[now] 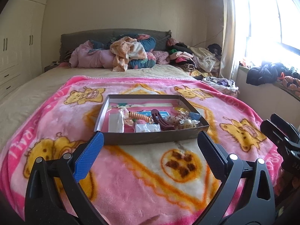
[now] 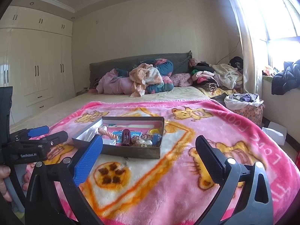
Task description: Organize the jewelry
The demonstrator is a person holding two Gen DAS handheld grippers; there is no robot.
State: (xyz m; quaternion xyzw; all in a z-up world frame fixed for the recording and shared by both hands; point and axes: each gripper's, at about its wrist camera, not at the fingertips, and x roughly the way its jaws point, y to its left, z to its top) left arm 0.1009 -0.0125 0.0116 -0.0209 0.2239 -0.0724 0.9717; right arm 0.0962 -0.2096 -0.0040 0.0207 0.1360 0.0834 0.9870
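A shallow dark cardboard box [image 1: 150, 139] sits on a pink bear blanket on the bed. It holds mixed trinkets: a dark red hair claw [image 1: 159, 119], an orange spiral hair tie [image 1: 140, 116], small packets and beads. The box also shows in the right wrist view [image 2: 131, 151]. My left gripper [image 1: 150, 140] is open and empty, just short of the box's near wall. My right gripper [image 2: 149, 144] is open and empty, near the box's front right corner. The left gripper also shows at the left of the right wrist view [image 2: 46, 133].
The pink blanket [image 1: 131, 183] covers the near half of the bed. Piled clothes and bedding [image 1: 131, 54] lie by the headboard. White wardrobes [image 2: 37, 71] stand left. A laundry bag [image 2: 243, 101] and a window sill with clothes are on the right.
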